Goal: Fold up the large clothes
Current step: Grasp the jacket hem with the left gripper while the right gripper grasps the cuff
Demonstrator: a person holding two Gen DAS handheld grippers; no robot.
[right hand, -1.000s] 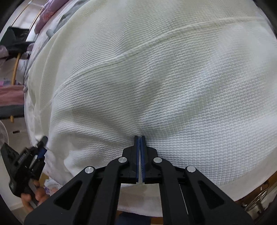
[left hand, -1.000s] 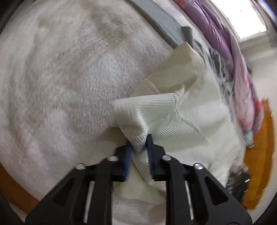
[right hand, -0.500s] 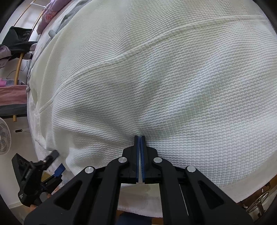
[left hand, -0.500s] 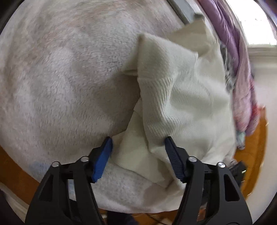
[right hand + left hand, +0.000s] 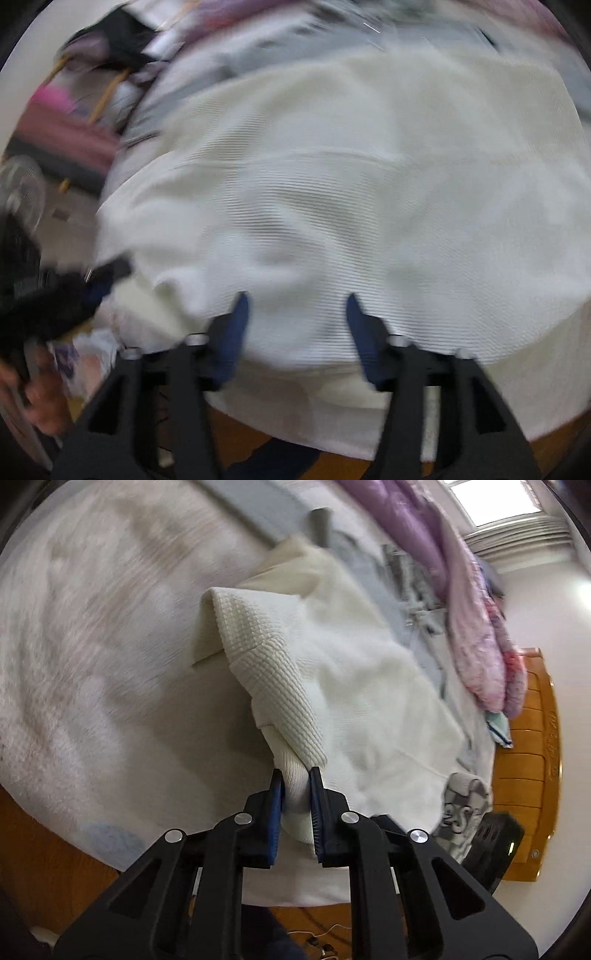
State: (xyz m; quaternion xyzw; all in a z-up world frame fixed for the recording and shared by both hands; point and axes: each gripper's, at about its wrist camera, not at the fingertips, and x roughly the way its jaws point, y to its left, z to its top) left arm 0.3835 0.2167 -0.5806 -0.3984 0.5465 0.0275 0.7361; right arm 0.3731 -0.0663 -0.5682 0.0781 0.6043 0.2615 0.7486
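The fold looks barely begun: the cream waffle-knit sweater (image 5: 362, 686) lies mostly spread on the pale fleece blanket (image 5: 92, 657), the left gripper (image 5: 296, 781) pinching its ribbed cuff (image 5: 295, 779) with the sleeve lifted, while the right gripper (image 5: 297, 299) hangs wide apart, empty, above the sweater body.

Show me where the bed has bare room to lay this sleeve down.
Free: the fuzzy white blanket left of the cream sweater, out to the bed's near edge. Crowded: the far right, where the purple and pink bedding and grey clothes pile beside the wooden headboard.
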